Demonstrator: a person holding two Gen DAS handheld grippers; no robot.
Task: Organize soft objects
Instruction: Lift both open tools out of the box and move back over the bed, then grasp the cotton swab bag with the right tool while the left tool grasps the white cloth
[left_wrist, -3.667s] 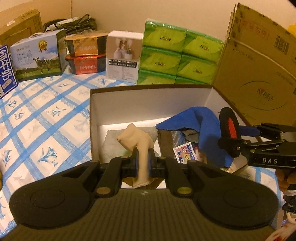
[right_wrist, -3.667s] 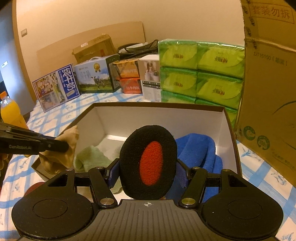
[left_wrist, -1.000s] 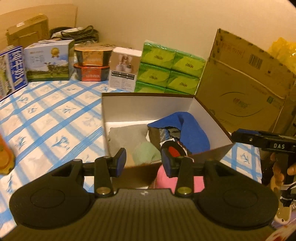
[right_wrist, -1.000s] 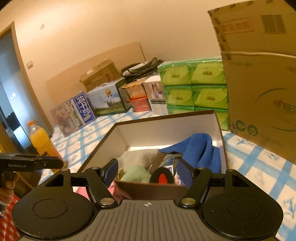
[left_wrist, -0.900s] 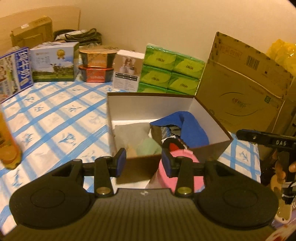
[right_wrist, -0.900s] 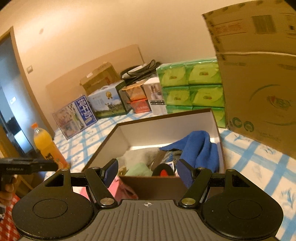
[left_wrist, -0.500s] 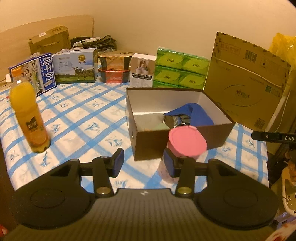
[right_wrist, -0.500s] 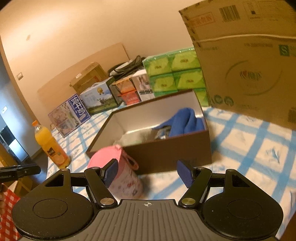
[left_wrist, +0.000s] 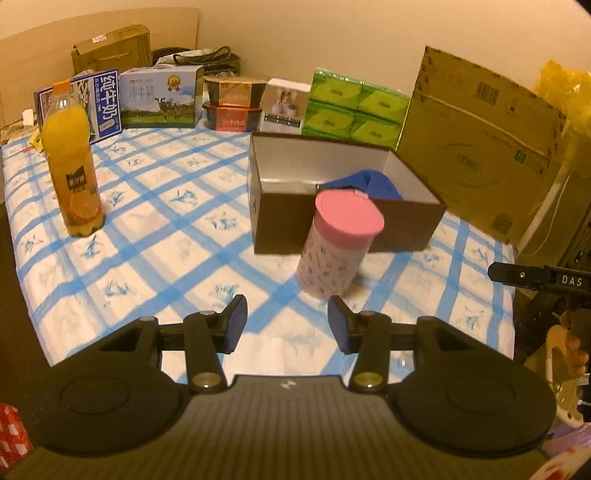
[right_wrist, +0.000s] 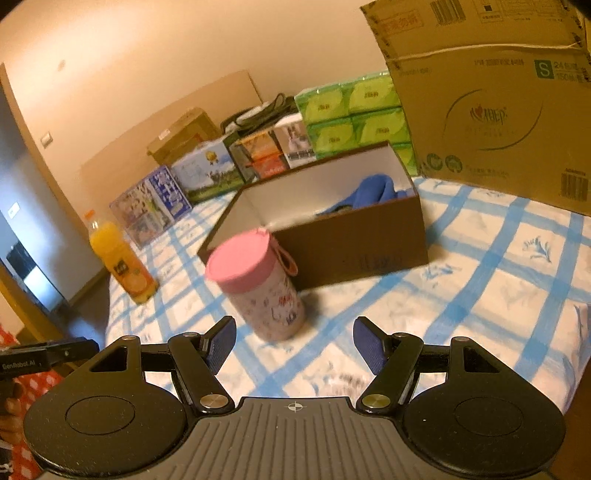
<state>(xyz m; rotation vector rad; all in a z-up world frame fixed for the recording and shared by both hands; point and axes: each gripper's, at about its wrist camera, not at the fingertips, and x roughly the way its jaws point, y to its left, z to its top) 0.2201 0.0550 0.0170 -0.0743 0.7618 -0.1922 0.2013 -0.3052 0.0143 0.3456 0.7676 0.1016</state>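
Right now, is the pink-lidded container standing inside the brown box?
No, the pink-lidded container stands on the checked cloth outside the brown box, against its near wall.

The left gripper (left_wrist: 283, 323) hangs with jaws spread wide, holding nothing, above the blue-checked tablecloth (left_wrist: 166, 236). A pink-lidded canister (left_wrist: 338, 245) stands just before the brown box (left_wrist: 273, 218), which contains a blue cloth (left_wrist: 376, 184).
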